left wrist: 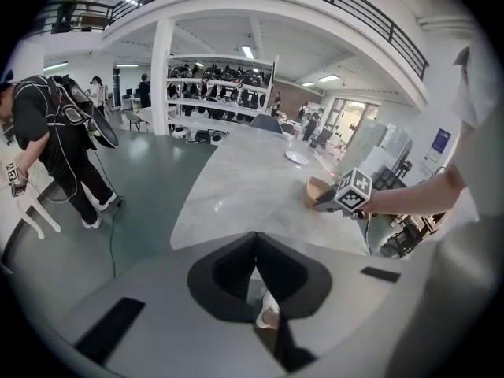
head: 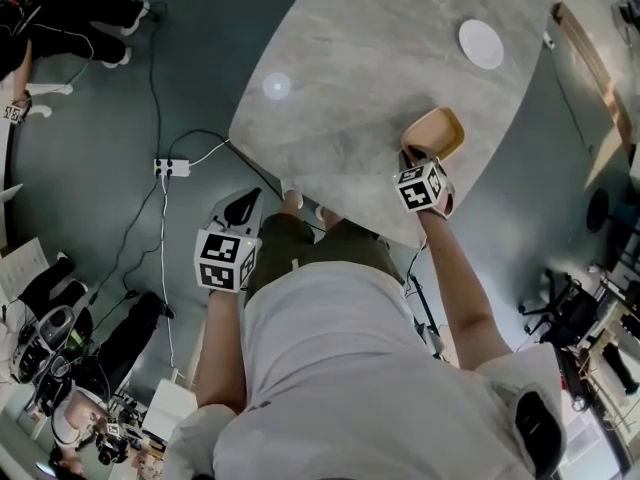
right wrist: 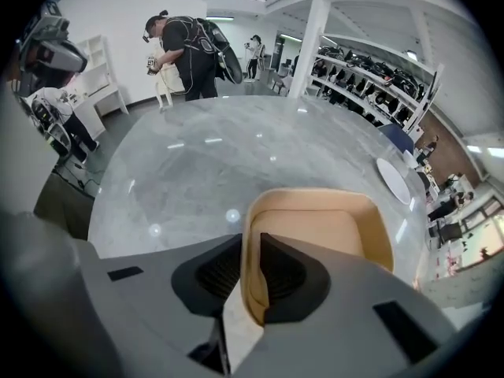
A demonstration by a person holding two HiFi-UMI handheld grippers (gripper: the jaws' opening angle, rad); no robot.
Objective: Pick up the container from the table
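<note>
A tan, shallow container (head: pixel 440 128) sits near the front right edge of the grey marble table (head: pixel 360 58). My right gripper (head: pixel 413 155) reaches down onto its near wall. In the right gripper view the container (right wrist: pixel 331 227) has its wall pinched between the jaws of that gripper (right wrist: pixel 250 242), one jaw inside and one outside. My left gripper (head: pixel 240 206) hangs over the floor, left of the table edge, with nothing in it. In the left gripper view its jaws (left wrist: pixel 254 250) meet above a shoe, and the container (left wrist: pixel 316 189) shows far to the right.
A white plate (head: pixel 481 44) lies further back on the table. A power strip (head: pixel 171 167) with cables lies on the floor to the left. A person (left wrist: pixel 59 132) bends over by a white chair. Shelving stands behind the table.
</note>
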